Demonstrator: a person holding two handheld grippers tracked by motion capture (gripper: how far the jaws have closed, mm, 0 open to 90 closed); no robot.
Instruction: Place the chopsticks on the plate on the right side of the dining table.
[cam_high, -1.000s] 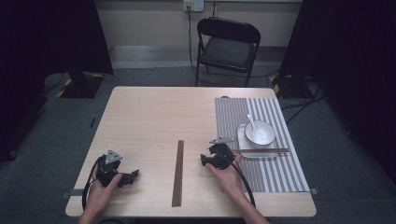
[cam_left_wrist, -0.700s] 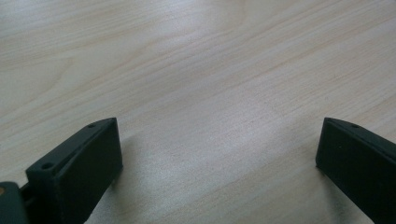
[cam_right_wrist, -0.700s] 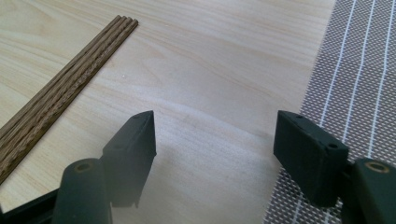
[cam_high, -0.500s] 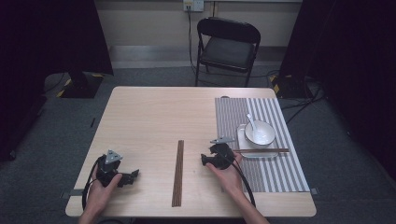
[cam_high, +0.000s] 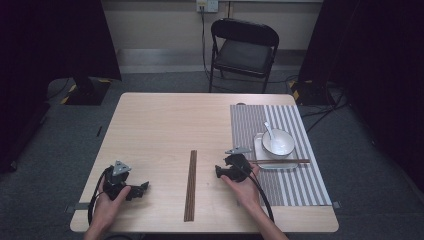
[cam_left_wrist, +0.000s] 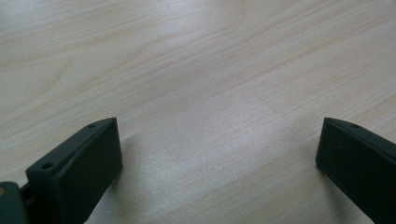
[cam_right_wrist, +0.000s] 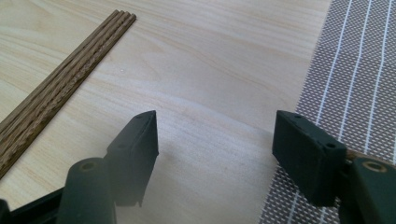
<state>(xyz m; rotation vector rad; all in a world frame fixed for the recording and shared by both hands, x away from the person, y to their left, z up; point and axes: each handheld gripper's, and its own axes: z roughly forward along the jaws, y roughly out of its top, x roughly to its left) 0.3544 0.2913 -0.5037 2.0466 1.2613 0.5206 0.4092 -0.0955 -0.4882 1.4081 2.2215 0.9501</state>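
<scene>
A bundle of several dark wooden chopsticks (cam_high: 190, 185) lies lengthwise at the middle of the table's near half. It also crosses the upper left of the right gripper view as chopsticks (cam_right_wrist: 60, 88). My left gripper (cam_high: 144, 188) rests on the wood near the front left corner, pointing right toward the sticks. In its own view the left gripper (cam_left_wrist: 219, 140) is open over bare tabletop. My right gripper (cam_high: 218, 171) sits just right of the sticks, pointing left. Seen up close, the right gripper (cam_right_wrist: 215, 135) is open with nothing between its jaws.
A grey striped placemat (cam_high: 250, 125) covers the table's right side, and its edge (cam_right_wrist: 355, 84) runs beside my right jaw. On it stands a white bowl (cam_high: 278, 142) with a spoon (cam_high: 268, 131) on a small tray (cam_high: 260, 150); a chopstick pair (cam_high: 280, 161) lies across the tray. A folding chair (cam_high: 242, 50) stands beyond the table.
</scene>
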